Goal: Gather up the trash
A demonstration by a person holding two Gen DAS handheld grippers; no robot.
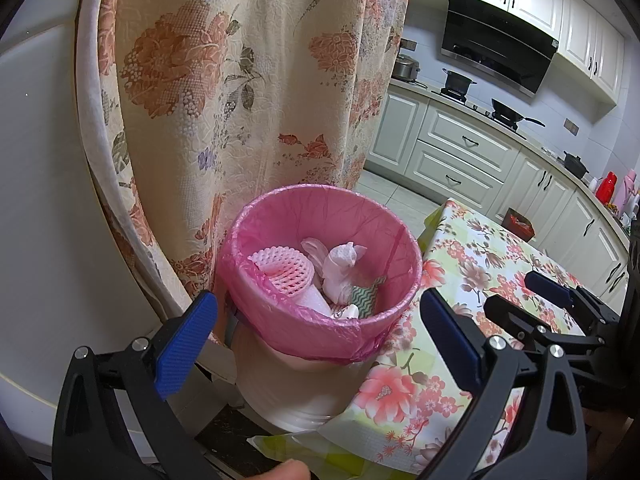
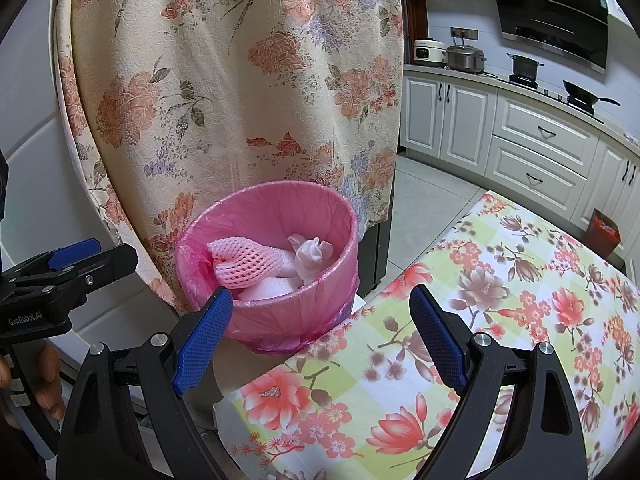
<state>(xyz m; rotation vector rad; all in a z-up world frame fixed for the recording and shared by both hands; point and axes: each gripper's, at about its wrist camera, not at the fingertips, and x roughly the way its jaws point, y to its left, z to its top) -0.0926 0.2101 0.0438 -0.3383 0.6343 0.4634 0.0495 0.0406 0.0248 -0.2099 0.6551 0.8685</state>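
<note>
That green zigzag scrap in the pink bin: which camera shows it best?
The left wrist view. It looks down into the bin, so the green zigzag scrap shows near the front wall, beside the crumpled tissue. The right wrist view sees the bin from lower, and its front wall hides the scrap; only the foam net and tissue show.

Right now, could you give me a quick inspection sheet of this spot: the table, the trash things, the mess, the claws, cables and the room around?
Surface: floral-patterned tablecloth table, bare where seen.
Job's things: round bin with pink plastic liner beside the table, holding pink foam fruit net, crumpled white tissue, white foam piece.
Clutter: nothing seen.
Claws: left claw open, empty; right claw open, empty.
Cables: nothing seen.
Surroundings: floral curtain, white kitchen cabinets, black range hood.
</note>
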